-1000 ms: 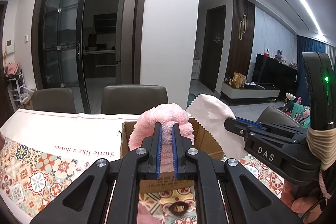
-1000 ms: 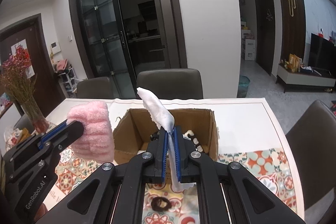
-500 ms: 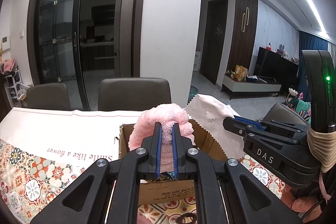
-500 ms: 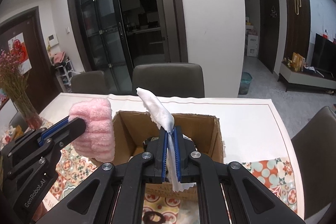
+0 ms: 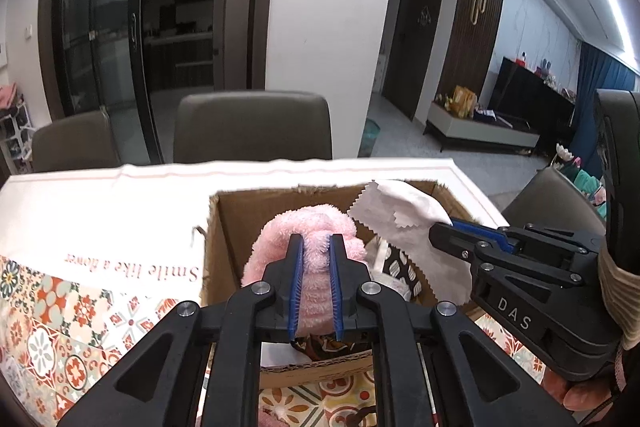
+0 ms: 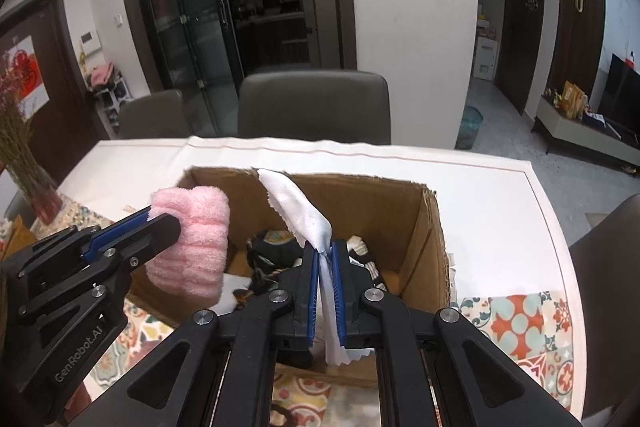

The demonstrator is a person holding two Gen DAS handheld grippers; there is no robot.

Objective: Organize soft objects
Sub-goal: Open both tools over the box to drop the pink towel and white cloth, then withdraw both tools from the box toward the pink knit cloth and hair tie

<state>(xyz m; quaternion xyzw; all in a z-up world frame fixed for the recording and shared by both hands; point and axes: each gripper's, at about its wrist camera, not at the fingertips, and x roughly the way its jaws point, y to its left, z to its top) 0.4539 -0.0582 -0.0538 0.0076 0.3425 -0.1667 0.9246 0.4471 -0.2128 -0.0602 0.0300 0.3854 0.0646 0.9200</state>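
Pink towel [image 5: 308,251] is gripped over the box [image 5: 224,247] by the left gripper [image 5: 315,247], its jaws opening; white cloth [image 6: 308,215] is clamped in the right gripper [image 6: 325,255] above the same box.

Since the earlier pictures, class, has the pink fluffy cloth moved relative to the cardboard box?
Yes. In the left gripper, the pink fluffy cloth has come forward and down: it stood above the cardboard box rim, and now sits within its opening.
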